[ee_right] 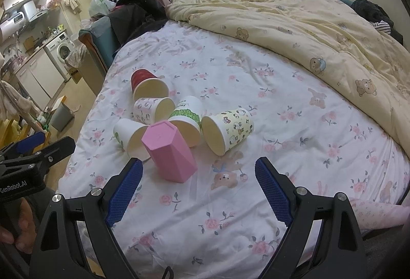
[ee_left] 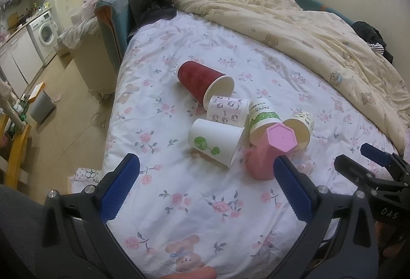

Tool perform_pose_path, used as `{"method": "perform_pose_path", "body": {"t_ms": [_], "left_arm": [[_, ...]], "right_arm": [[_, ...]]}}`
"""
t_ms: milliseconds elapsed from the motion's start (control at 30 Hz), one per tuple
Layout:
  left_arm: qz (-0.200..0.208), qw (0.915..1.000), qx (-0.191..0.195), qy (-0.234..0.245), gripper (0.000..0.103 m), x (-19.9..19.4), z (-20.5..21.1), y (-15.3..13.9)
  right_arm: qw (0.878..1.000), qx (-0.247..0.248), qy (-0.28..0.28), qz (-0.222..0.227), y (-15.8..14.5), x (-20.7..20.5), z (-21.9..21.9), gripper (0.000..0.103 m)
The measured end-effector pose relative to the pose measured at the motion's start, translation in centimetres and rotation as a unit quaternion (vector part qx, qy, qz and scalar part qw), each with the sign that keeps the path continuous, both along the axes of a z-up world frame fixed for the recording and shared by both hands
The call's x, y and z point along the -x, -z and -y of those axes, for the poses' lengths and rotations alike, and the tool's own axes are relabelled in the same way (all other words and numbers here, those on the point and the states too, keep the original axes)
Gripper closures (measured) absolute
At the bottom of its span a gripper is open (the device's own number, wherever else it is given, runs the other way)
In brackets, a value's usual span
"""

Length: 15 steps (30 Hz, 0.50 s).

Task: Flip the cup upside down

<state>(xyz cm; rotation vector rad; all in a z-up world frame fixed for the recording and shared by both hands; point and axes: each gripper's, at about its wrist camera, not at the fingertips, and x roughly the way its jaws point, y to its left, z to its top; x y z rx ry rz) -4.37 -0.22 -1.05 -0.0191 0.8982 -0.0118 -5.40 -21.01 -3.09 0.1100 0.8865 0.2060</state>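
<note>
Here both tongs, left (ee_left: 205, 192) and right (ee_right: 198, 192), are gaping apart, holding nothing, while the faceted pink hexagonal cup (ee_right: 170, 153) is standing base-up on the floral bed sheet (ee_right: 230, 222), touching ribbed red (ee_right: 143, 83) and smooth paper cups (ee_right: 228, 129) lying sideways.

Cups (ee_right: 164, 117) clustered on the bed (ee_right: 256, 125).
Five paper cups lay on their sides behind an upside-down hexagonal cup (ee_right: 170, 151); the quilt (ee_right: 307, 30) lay beyond.

The left gripper (ee_left: 205, 189) gapes wide at lower frame; mid-frame, a pink cup (ee_left: 269, 151) stands inverted among toppled paper cups (ee_left: 217, 110).
</note>
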Motion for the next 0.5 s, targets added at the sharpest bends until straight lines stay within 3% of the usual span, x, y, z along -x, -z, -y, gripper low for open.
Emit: {"method": "perform_pose_path", "body": {"t_ms": [500], "left_arm": [[-0.004,1.0,0.005,0.002,0.0,-0.02,0.06,0.16]], "right_arm": [[1.0,0.001,-0.003,-0.003,0.13,-0.11,-0.21,0.011]]}}
